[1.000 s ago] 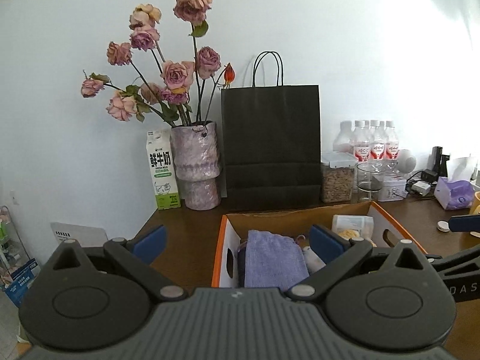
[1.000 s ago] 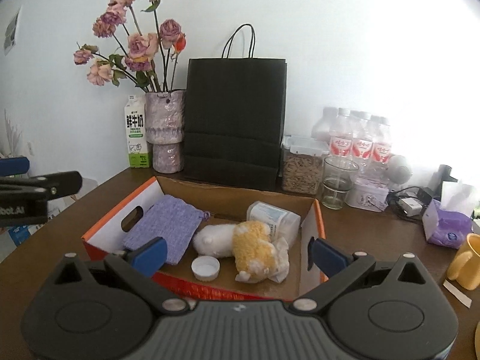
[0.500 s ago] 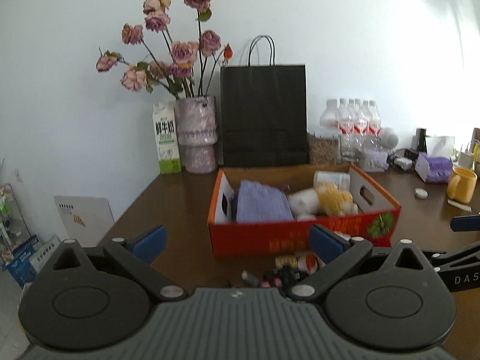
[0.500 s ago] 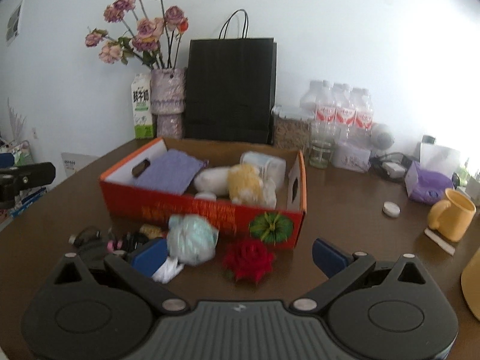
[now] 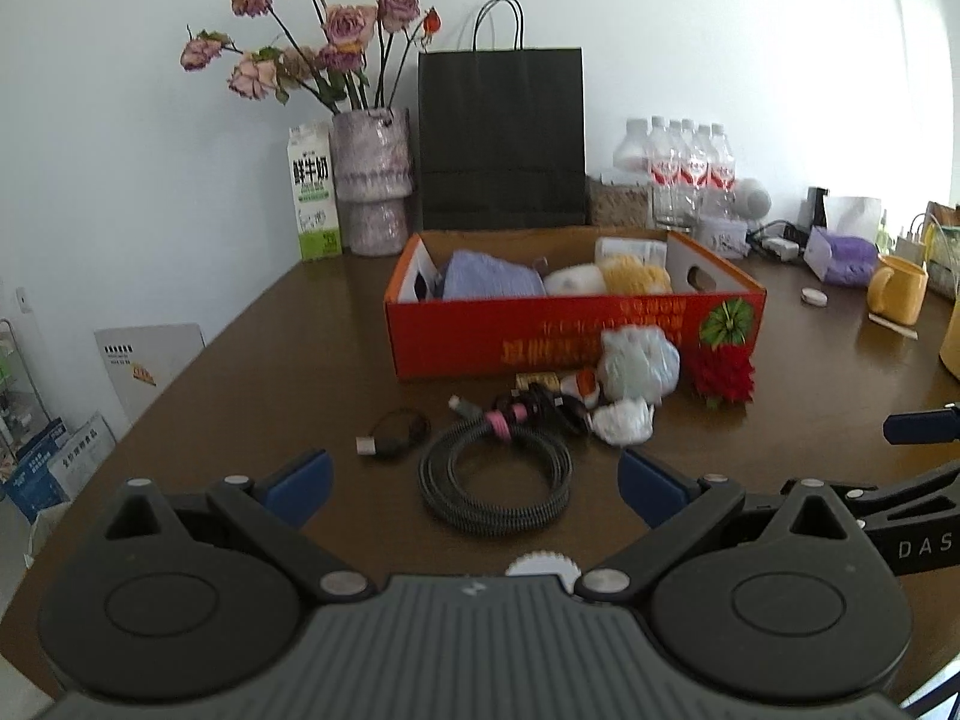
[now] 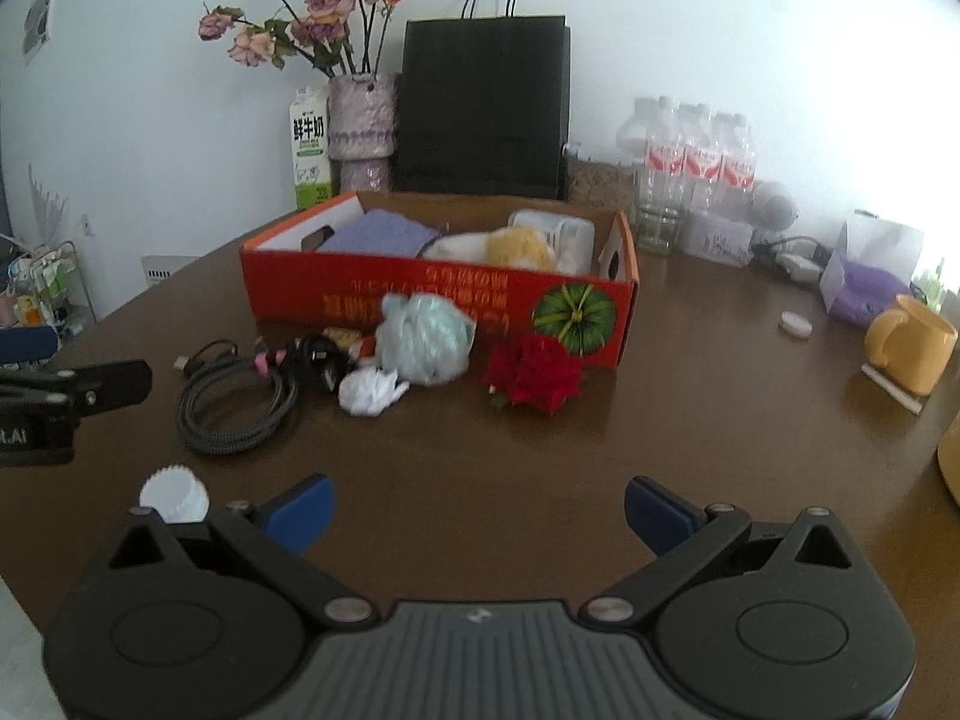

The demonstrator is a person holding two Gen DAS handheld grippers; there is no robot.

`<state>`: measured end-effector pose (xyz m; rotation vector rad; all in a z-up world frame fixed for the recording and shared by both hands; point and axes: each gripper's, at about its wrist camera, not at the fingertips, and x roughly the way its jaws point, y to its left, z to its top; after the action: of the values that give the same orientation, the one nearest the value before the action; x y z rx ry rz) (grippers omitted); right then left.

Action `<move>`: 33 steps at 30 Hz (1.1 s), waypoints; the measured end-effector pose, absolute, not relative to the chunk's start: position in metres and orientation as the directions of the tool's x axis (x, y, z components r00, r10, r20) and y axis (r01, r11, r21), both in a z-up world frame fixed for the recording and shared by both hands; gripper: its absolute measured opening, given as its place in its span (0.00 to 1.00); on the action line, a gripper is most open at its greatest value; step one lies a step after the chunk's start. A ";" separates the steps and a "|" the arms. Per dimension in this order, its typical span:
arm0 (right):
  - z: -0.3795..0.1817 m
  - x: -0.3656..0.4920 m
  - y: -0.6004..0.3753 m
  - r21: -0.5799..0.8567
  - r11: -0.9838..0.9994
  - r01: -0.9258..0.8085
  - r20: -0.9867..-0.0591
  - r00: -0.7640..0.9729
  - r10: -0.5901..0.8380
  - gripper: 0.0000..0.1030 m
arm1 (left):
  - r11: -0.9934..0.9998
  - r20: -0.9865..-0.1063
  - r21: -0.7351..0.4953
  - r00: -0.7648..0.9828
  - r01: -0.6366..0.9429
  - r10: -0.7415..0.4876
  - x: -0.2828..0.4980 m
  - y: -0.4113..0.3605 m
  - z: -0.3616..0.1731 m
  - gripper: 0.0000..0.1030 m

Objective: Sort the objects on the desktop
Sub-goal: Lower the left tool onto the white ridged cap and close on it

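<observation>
Left gripper (image 5: 474, 489) and right gripper (image 6: 477, 507) are held spread wide, nothing grasped.
Coiled black braided cable (image 5: 495, 483) is seen lying flat just beyond the left gripper, nearer it.

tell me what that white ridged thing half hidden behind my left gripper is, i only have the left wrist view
Observer: A white ridged cap, lying alone on the table, nearer than the coiled cable.
Operator: is the right gripper holding anything
Observer: No. The right gripper is open, its fingers wide apart over bare table.
Operator: whats straight ahead of it
Observer: The red flower, lying against the front of the orange box.
</observation>
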<state>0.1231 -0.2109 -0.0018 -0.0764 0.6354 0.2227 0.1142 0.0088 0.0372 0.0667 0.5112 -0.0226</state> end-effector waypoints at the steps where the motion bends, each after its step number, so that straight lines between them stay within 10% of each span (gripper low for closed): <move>1: -0.004 0.121 -0.211 -0.001 0.973 -0.229 -0.599 0.780 0.183 1.00 | 0.998 -0.497 0.057 0.868 0.039 -0.006 0.113 0.008 0.034 1.00; 18: -0.030 0.114 -0.214 0.037 0.976 -0.214 -0.651 0.736 0.186 1.00 | 0.998 -0.571 0.040 0.821 0.040 -0.010 0.110 0.007 0.002 0.99; 33: -0.036 0.119 -0.213 0.051 0.974 -0.220 -0.663 0.722 0.198 1.00 | 0.997 -0.618 0.016 0.784 0.078 -0.051 0.119 0.001 -0.015 0.47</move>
<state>0.1188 -0.2134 -0.0363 -0.0315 0.7282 0.2307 0.1187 0.0008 -0.0147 0.0418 0.6653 -0.0696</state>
